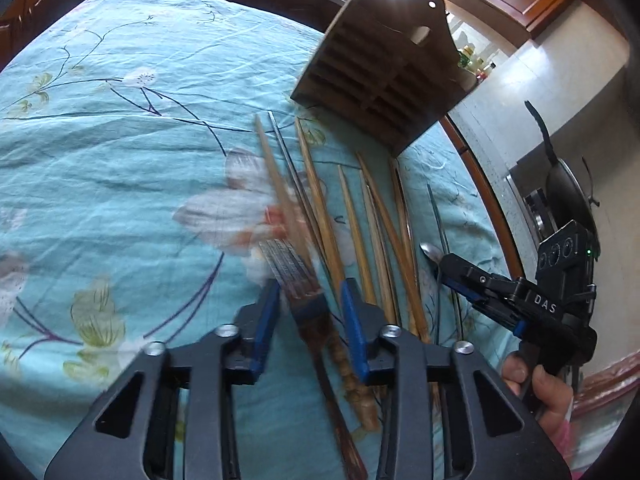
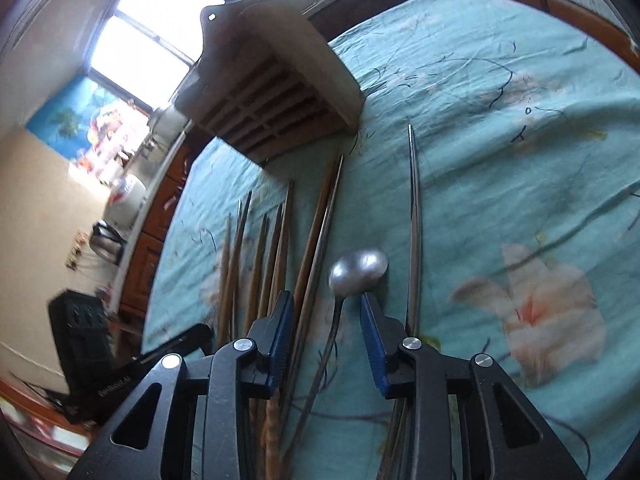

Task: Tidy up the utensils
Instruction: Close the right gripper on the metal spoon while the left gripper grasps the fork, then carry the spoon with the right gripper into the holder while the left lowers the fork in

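While the chopsticks lie fanned on the teal floral tablecloth, the wooden slatted holder stands just beyond their tips. The left gripper hangs low over them, its fingers narrowed with a dark-handled chopstick between the pads; contact cannot be told. The right gripper straddles the metal spoon, pads apart from its thin handle. A long metal chopstick lies just beside it.

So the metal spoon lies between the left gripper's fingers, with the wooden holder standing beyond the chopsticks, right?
Not quite: the right wrist view shows the spoon between the right gripper's fingers, not the left's. The wooden holder does stand beyond the chopsticks.
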